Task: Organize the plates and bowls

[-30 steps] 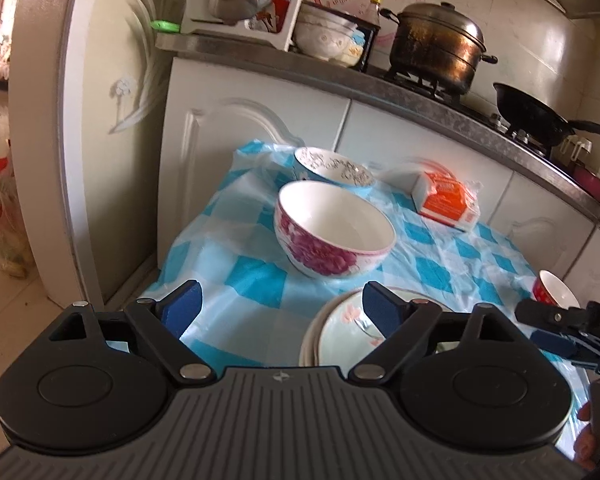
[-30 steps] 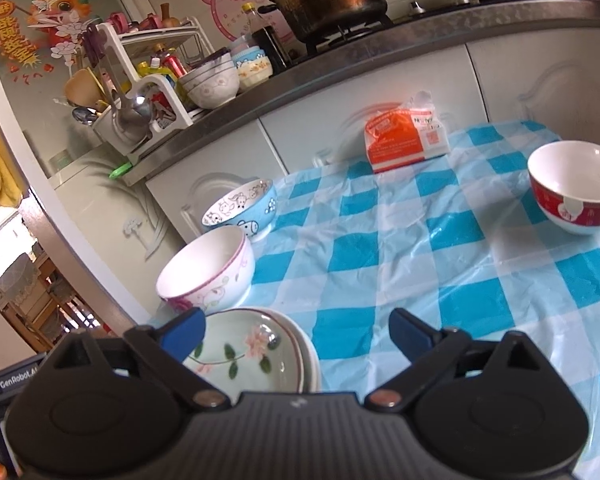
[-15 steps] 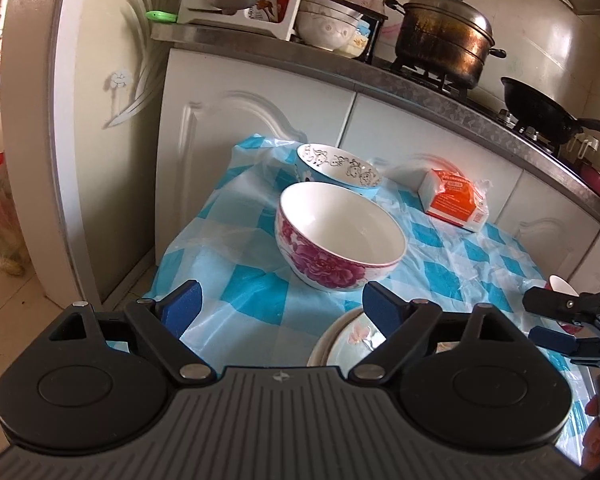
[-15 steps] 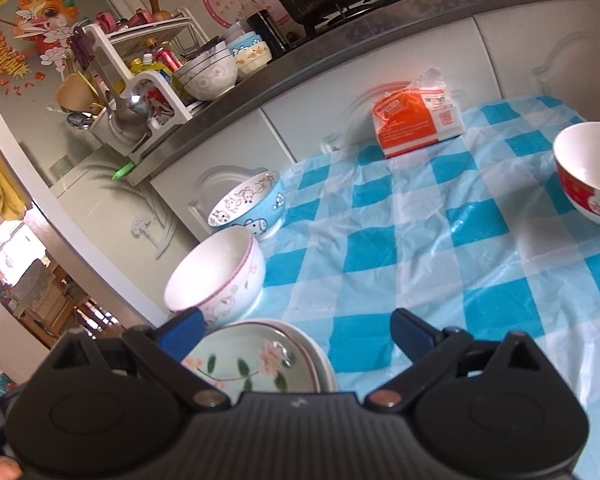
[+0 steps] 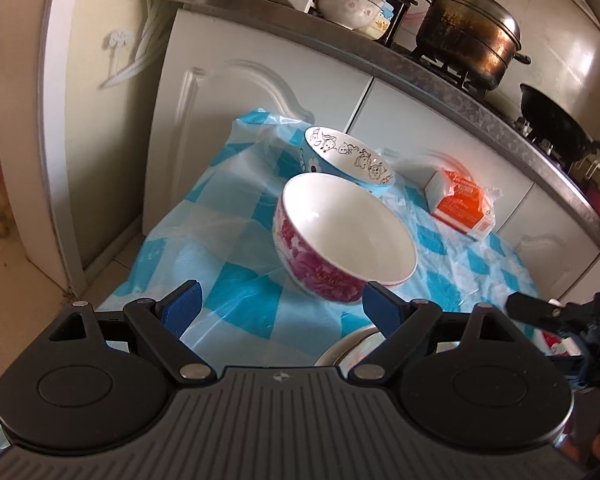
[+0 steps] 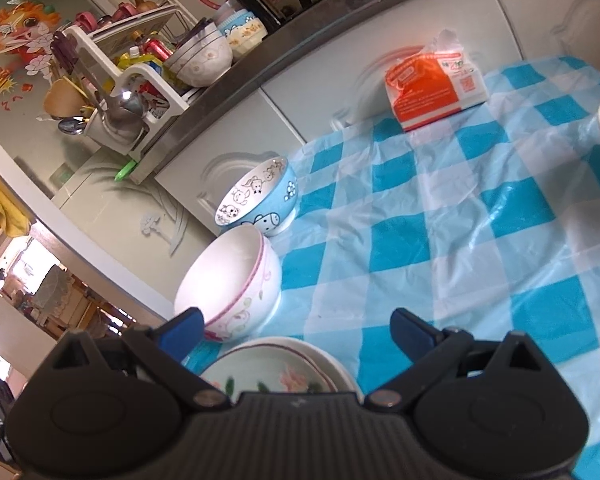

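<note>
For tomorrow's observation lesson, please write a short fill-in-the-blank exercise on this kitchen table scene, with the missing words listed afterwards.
1. The bowl with pink flowers stands on a tablecloth checked in white and ____.
2. The bowl with cartoon animals is coloured ____ on the outside.
3. The left claw and the right claw are both ____, holding nothing.
4. The orange packet lies on the table, close to the white ____ doors.

Missing words: blue; blue; open; cabinet
</note>
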Action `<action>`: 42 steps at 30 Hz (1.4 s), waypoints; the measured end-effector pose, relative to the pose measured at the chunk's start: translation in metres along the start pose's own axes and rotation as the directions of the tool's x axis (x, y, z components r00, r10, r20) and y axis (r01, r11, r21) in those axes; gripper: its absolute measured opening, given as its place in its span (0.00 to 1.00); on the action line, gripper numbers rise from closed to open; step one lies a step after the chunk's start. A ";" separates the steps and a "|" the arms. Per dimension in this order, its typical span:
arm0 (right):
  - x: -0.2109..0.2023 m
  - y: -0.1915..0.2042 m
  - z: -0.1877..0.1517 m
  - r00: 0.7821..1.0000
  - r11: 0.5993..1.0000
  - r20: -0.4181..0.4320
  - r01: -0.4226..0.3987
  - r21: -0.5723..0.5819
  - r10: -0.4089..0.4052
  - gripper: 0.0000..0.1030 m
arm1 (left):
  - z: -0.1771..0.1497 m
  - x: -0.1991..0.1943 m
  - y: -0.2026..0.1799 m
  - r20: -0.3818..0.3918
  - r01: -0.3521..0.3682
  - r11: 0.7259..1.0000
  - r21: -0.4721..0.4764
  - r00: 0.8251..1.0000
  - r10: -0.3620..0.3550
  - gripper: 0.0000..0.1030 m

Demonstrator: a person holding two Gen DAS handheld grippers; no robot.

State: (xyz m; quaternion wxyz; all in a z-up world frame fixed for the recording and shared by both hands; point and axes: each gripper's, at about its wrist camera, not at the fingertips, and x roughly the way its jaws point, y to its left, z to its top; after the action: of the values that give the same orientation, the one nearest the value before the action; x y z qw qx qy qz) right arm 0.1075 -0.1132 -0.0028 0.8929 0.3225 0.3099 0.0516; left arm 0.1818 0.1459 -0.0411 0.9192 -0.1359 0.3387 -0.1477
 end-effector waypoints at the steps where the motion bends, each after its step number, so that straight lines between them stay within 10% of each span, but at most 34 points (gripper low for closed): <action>1: 0.003 0.001 0.002 1.000 1.000 -0.004 -0.001 -0.003 0.001 0.96 | 0.001 0.002 0.001 0.001 0.009 1.000 -0.012 1.000 -0.009 1.00; 23: 0.084 0.007 0.039 0.988 0.992 -0.118 -0.091 0.086 0.101 0.76 | 0.033 0.062 0.005 -0.070 0.074 0.982 -0.173 0.994 -0.087 1.00; 28: 0.100 0.009 0.043 0.985 0.991 -0.138 -0.095 0.092 0.107 0.62 | 0.033 0.070 0.007 -0.082 0.065 0.981 -0.181 0.993 -0.081 0.88; 36: 0.117 0.013 0.042 0.980 0.992 -0.173 -0.088 0.087 0.102 0.51 | 0.032 0.080 0.005 -0.092 0.055 0.983 -0.172 0.993 -0.072 0.39; 42: 0.125 0.009 0.042 0.979 0.993 -0.181 -0.076 0.086 0.091 0.30 | 0.029 0.082 0.001 -0.076 0.026 0.988 -0.150 0.996 -0.038 0.28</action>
State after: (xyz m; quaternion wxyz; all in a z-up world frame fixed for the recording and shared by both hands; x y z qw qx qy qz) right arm 0.2341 -0.0925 -0.0371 0.8440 0.3639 0.3793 0.1064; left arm 0.2610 0.1212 -0.0683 0.8898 -0.2038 0.3827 -0.1421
